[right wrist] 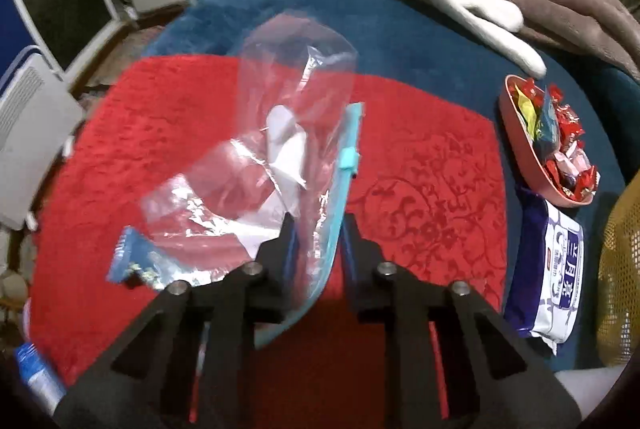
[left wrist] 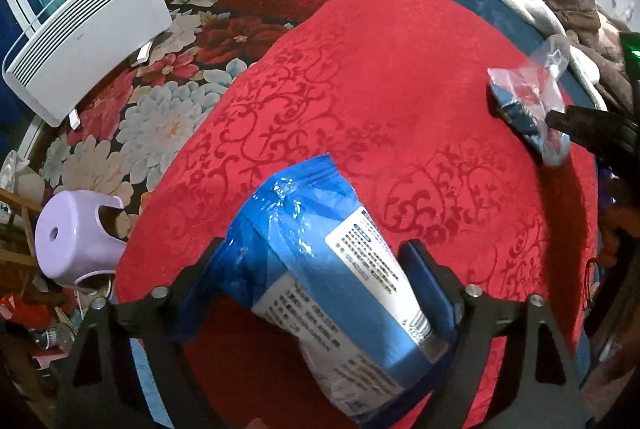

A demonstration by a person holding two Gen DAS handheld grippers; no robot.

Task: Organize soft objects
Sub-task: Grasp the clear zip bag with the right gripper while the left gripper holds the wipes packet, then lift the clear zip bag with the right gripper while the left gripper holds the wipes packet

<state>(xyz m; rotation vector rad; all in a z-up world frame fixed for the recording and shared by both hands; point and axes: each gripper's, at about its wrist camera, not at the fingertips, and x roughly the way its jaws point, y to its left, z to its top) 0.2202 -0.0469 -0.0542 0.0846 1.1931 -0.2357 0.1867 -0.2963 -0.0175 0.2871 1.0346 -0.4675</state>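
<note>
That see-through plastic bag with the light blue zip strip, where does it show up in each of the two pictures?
Left wrist view: the clear zip bag sits at the far right edge, above the red patterned cloth, held by dark tongs.
Right wrist view: the bag fills the centre, its blue zip edge pinched in the right tongs.
Shared landmark: the red patterned cloth.

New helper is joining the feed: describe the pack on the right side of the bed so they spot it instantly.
Start at the blue blanket beside the red bedspread. At its right edge sits a pink oval dish of red-wrapped candies. Just below it lies the purple-and-white wipes pack, flat, with a large white label, unlike the clear zip bag.
</note>
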